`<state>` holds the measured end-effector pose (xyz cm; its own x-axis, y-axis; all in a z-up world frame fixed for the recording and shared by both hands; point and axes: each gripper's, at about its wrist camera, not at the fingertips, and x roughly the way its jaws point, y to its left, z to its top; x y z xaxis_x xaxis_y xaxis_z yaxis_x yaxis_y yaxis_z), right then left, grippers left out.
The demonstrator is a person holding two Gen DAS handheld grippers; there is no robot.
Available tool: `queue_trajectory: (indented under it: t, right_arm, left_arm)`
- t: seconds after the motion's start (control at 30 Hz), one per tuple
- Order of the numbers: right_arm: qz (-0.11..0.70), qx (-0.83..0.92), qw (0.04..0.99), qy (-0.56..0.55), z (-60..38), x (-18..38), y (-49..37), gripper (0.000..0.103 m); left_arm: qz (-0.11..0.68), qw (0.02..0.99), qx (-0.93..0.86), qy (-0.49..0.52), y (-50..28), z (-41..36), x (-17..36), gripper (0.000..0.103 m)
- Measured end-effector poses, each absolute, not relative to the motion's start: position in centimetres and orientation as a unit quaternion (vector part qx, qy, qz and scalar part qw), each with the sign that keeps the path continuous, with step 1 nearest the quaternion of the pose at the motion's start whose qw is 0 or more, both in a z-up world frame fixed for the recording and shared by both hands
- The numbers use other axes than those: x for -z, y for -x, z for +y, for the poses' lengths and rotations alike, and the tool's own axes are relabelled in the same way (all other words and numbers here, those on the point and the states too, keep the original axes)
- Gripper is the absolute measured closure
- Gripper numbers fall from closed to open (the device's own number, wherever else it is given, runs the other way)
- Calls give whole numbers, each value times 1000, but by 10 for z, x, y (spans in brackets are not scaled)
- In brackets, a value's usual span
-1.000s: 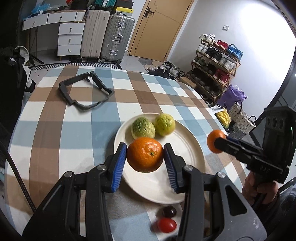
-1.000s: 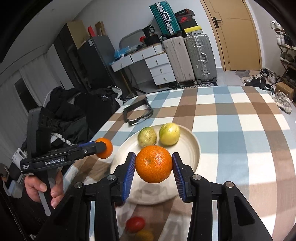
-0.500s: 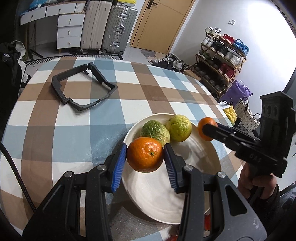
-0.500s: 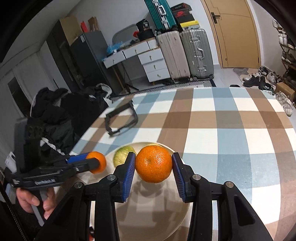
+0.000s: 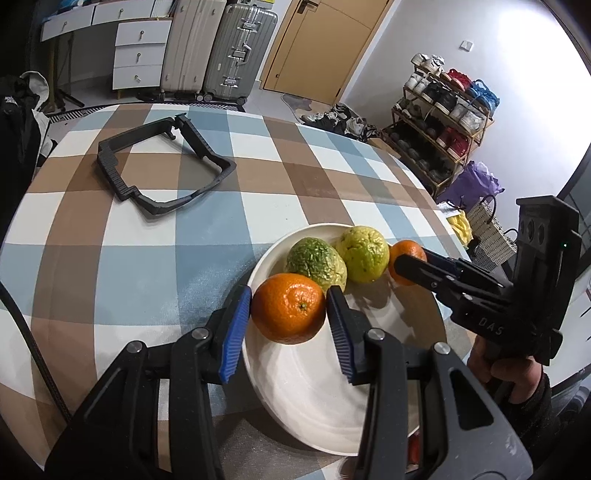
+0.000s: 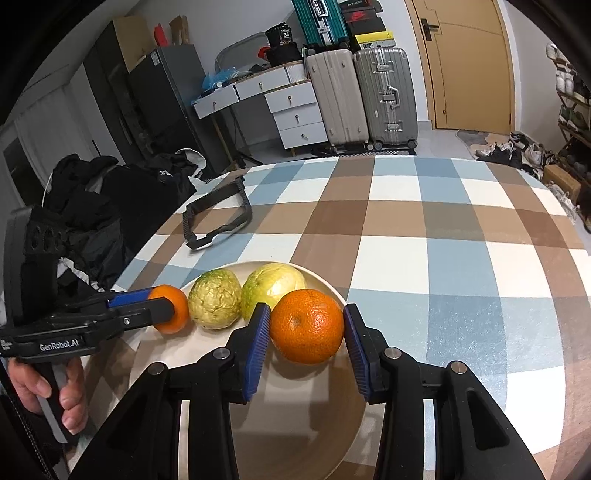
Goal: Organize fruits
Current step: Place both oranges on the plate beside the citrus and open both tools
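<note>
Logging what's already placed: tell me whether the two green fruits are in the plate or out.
In. Both green fruits rest side by side inside the white plate, at its far rim, free of either hand-held gripper.

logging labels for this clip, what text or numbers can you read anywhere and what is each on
"GenRobot.AI": white print on the side of the left gripper body, seen from the right wrist view.
"DAS": raised letters on the right gripper body, seen from the left wrist view.
"36": on the black object atop the white drawers.
Print on the yellow-and-black box above the suitcases: too small to read.
</note>
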<state>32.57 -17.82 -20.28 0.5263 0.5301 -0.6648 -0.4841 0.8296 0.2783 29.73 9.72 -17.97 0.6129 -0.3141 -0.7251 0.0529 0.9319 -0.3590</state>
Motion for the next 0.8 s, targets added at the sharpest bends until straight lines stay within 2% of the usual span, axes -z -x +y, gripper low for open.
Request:
queue_trajectory:
  t: [0.17,0.23,0.37,0.47,0.53,0.6,0.8]
  right_arm:
    - [391,-286,874,-41,-182,202,-325,60]
    - [383,-289,875,-57,-187,198,-321,50]
    - [358,-284,888,-57,-197,180,-302,41]
    - [339,-287,894,-64,-204,166,-284,34]
    - [324,-290,898,-67,-210,155,-268,23]
    - [306,-289,905,-66,-216,145,-250,17]
    - [279,-306,909,-57,-224,124,-204,16]
  left_arm:
    - [417,891,110,141,-290,91,168,64]
    - [418,891,109,140,-286,89,164,64]
    - [417,892,108,137,-273,83,151,63]
    - [405,902,94,120,-256,77,136,58]
    - [397,907,83,112,-241,74,126,57]
    - [393,909,80,111,-229,73,118,55]
    - [378,917,71,107,-192,69,97,45]
